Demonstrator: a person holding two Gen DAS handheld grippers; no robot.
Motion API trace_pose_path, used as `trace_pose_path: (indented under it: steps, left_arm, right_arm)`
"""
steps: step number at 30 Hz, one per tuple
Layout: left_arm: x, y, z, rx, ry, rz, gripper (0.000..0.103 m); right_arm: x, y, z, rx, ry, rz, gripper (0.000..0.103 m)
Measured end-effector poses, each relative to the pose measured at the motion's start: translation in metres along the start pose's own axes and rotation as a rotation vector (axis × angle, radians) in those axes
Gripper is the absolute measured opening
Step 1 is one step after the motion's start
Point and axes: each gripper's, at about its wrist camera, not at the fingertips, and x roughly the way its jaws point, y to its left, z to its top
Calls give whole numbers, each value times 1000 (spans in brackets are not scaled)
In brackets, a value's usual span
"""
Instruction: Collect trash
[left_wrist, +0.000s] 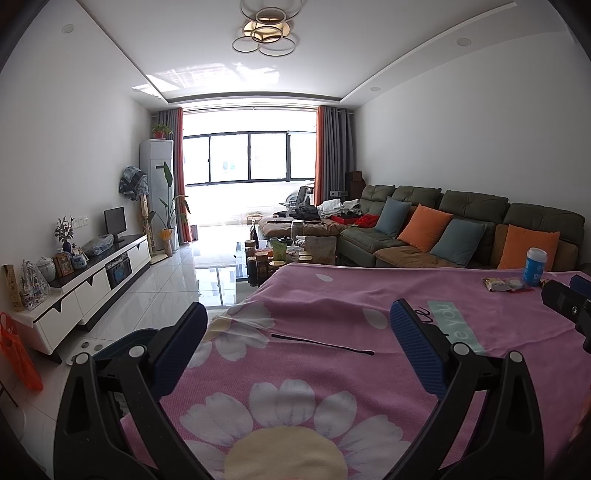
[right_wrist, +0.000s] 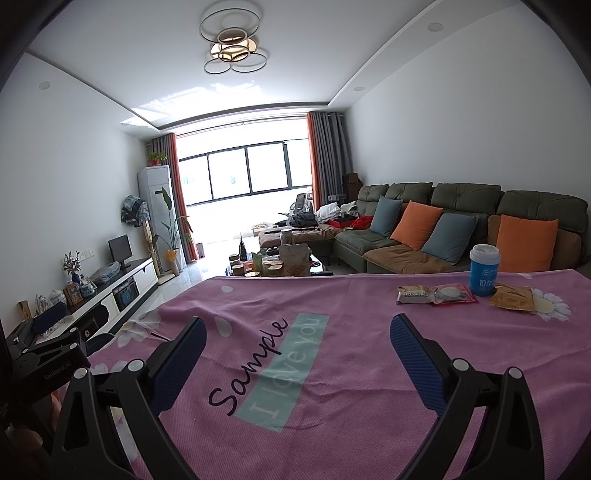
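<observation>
Both grippers hovered spread wide and empty above a pink cloth (right_wrist: 351, 369): the left gripper (left_wrist: 295, 332) near the cloth's left edge, the right gripper (right_wrist: 297, 339) over its middle, with the left unit showing at the left border of the right view.

The trash lay in a row at the cloth's far right. A tan wrapper (right_wrist: 415, 294) rested flat with its long axis running left to right, parallel to the far edge. Touching its right end was a red wrapper (right_wrist: 454, 294), also flat, long axis likewise across, tilted slightly down to the right. An orange wrapper (right_wrist: 512, 300) lay further right, its long side across too, its near corner over a printed daisy. A blue cup (right_wrist: 484, 269) with a white lid stood upright just behind, between the red and orange wrappers. In the left view the same wrappers (left_wrist: 508, 284) and cup (left_wrist: 534, 266) sat well apart from the left gripper's fingers.

A thin black stick (left_wrist: 323, 344) lay on the cloth between the left fingers, long axis left to right, its thicker tip pointing right.

The cloth's printed strip read "I love you" beside "Sample", running away from the right gripper. Beyond stood a sofa (right_wrist: 469, 206) with orange and blue cushions, a low table (right_wrist: 273, 264) crowded with jars, and a TV cabinet (left_wrist: 92, 280) along the left wall.
</observation>
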Motion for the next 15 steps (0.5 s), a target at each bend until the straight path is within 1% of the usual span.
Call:
trace_pose_path:
  steps: [15]
  left_arm:
    - [-1, 0, 0, 0, 2, -1, 97]
  right_arm:
    - [0, 0, 0, 2, -1, 0, 96]
